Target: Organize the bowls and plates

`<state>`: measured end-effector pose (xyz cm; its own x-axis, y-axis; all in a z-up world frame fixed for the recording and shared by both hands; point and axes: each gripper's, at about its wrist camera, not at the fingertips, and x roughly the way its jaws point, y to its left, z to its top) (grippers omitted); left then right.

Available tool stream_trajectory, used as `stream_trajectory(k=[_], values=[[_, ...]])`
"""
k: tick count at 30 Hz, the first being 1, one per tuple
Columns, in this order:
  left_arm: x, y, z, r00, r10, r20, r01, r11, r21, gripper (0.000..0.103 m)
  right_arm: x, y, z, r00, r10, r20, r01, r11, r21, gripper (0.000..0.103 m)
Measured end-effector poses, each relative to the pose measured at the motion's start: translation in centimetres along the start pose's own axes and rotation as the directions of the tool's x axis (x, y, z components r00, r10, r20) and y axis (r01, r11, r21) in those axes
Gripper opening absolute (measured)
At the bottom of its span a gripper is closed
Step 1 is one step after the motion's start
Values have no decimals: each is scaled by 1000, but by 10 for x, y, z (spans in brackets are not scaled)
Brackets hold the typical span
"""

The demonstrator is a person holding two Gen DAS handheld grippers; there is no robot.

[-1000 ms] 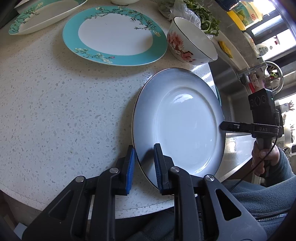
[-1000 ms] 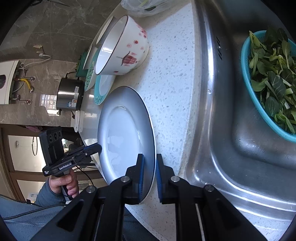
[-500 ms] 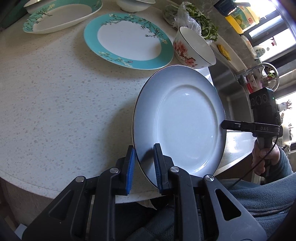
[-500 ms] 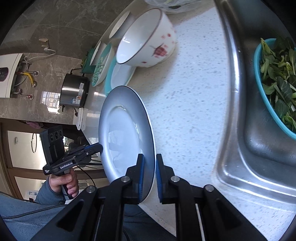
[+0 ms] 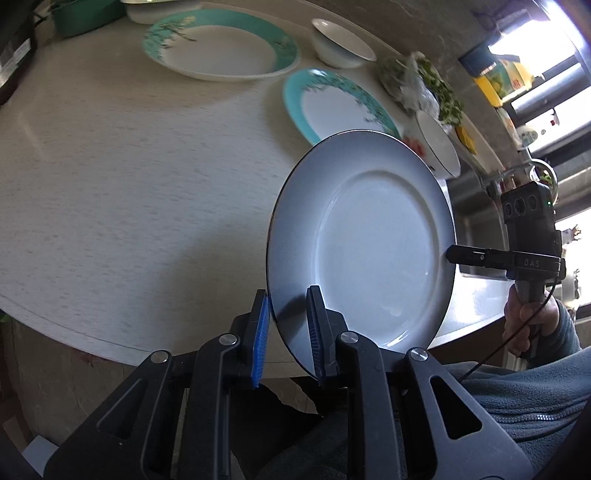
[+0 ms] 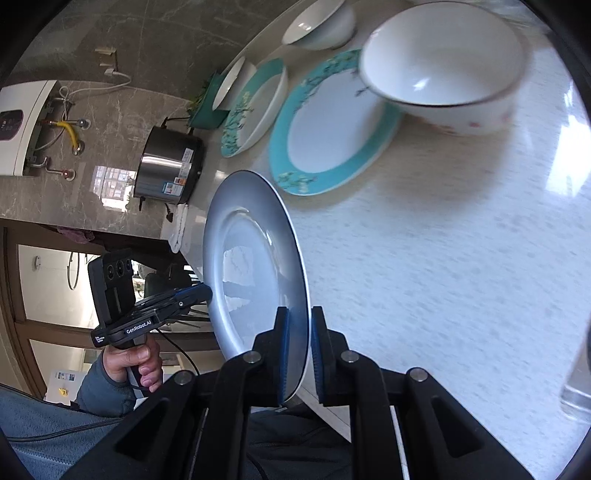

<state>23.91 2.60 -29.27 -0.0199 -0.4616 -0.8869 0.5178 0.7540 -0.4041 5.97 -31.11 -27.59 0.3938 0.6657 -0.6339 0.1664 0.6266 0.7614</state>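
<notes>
A grey-blue plate (image 5: 369, 240) with a dark rim hangs tilted above the speckled countertop's (image 5: 129, 166) front edge, held from two sides. My left gripper (image 5: 289, 295) is shut on its near-left rim. My right gripper (image 6: 300, 312) is shut on the opposite rim and shows in the left wrist view (image 5: 448, 254). In the right wrist view the plate (image 6: 251, 266) stands edge-on, with the left gripper (image 6: 207, 291) behind it. Beyond lie a teal-rimmed plate (image 5: 332, 103), a large teal-rimmed dish (image 5: 221, 55), a white bowl (image 5: 340, 44) and a floral bowl (image 5: 439, 147).
A steel rice cooker (image 6: 170, 166) stands at the counter's far end beside a green container (image 5: 88, 14). A bag of greens (image 5: 417, 85) lies behind the floral bowl. The sink (image 5: 472, 206) is off to the right. A person's hand and grey sleeve hold each gripper.
Both grippers have carried the plate along the counter, away from the sink, and a little higher. The sink and the basin of greens have left the right wrist view; more dishes now show.
</notes>
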Motion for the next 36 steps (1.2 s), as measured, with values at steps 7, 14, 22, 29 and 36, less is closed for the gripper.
stream_trajectory(k=[7, 14, 22, 29, 36], values=[[-18, 73, 20, 1000, 19, 8, -19, 999, -29, 18, 53, 29, 26, 1000, 3, -25, -4, 1000, -3, 14], [-20, 142, 44, 1000, 22, -16, -23, 999, -35, 18, 99, 47, 48, 999, -11, -42, 12, 1000, 5, 14], [-18, 201, 57, 998, 30, -49, -31, 999, -23, 18, 137, 56, 63, 999, -31, -36, 32, 999, 40, 14], [-15, 224, 79, 998, 19, -62, -18, 1000, 24, 19, 149, 53, 66, 998, -57, -15, 58, 994, 93, 15], [-14, 221, 88, 998, 4, -61, -2, 999, 47, 19, 148, 56, 65, 997, -80, 6, 78, 992, 102, 16]])
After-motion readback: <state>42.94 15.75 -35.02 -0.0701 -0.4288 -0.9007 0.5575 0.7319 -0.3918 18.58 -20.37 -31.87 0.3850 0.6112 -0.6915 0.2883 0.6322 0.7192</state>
